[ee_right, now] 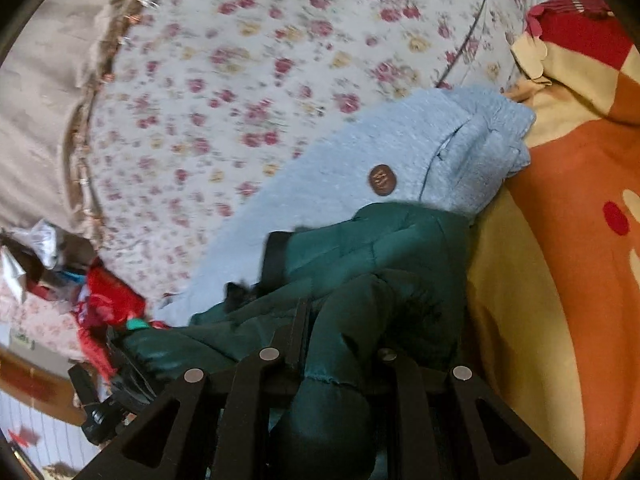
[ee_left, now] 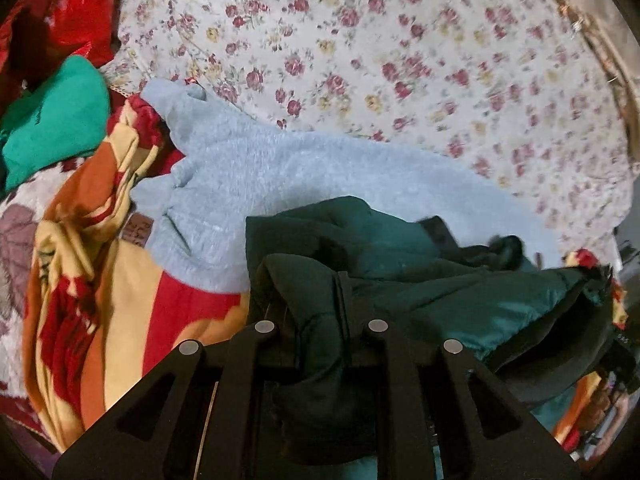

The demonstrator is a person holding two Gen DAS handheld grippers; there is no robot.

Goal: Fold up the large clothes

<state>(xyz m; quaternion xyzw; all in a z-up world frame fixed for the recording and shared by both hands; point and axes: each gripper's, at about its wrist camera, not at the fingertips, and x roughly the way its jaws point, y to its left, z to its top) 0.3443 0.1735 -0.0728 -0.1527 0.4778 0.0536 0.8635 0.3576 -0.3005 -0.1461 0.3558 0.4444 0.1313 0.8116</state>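
Floral-sheeted bed [ee_left: 400,60] under pale blue fleece [ee_left: 280,176], patterned blanket [ee_left: 132,304], green garment [ee_left: 56,120]

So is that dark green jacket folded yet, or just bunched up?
Bunched up: the dark green jacket hangs crumpled between the left gripper and right gripper, over the light blue fleece.

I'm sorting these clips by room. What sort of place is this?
Most likely a bedroom: a flowered bedsheet covers a wide soft surface, a bright patterned blanket is bunched beside it, and a light blue fleece top lies there.
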